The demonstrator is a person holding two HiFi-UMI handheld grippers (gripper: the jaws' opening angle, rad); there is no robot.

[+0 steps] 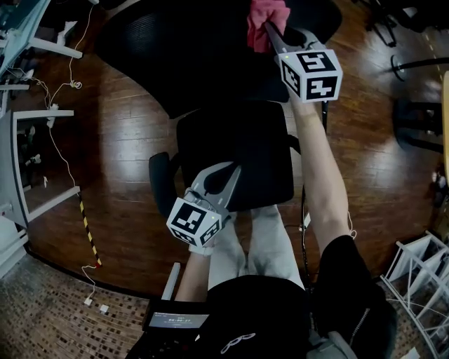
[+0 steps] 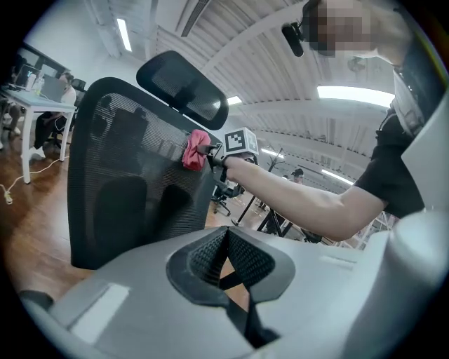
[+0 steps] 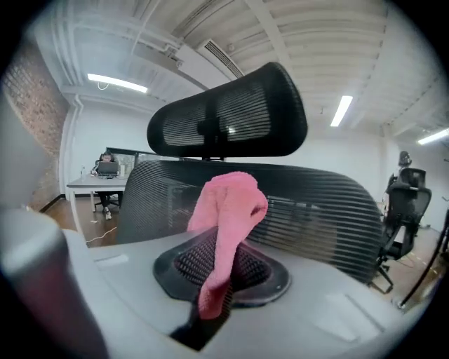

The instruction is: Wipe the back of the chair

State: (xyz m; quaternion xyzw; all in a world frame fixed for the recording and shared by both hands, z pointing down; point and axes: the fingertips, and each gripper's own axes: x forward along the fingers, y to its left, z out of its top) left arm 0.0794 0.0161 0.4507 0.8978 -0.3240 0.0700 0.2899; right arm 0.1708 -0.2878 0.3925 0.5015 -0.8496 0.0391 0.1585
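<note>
A black mesh office chair faces away from me: its back [image 1: 175, 63] is at the top of the head view, its seat [image 1: 238, 154] below. My right gripper [image 1: 270, 31] is shut on a pink cloth [image 1: 265, 19] and holds it at the upper part of the back. In the right gripper view the cloth [image 3: 228, 210] sticks up from between the jaws, just before the mesh back [image 3: 316, 203] and under the headrest [image 3: 231, 116]. My left gripper [image 1: 223, 174] hangs over the seat's near edge, shut on nothing. The left gripper view shows the cloth [image 2: 195, 149] against the back [image 2: 133, 175].
White desks [image 1: 28, 119] stand at the left with cables [image 1: 66, 161] trailing over the wooden floor. A white wire rack [image 1: 421, 280] is at the lower right, and other chair bases [image 1: 414, 119] at the upper right. A person sits at a far desk [image 3: 106, 165].
</note>
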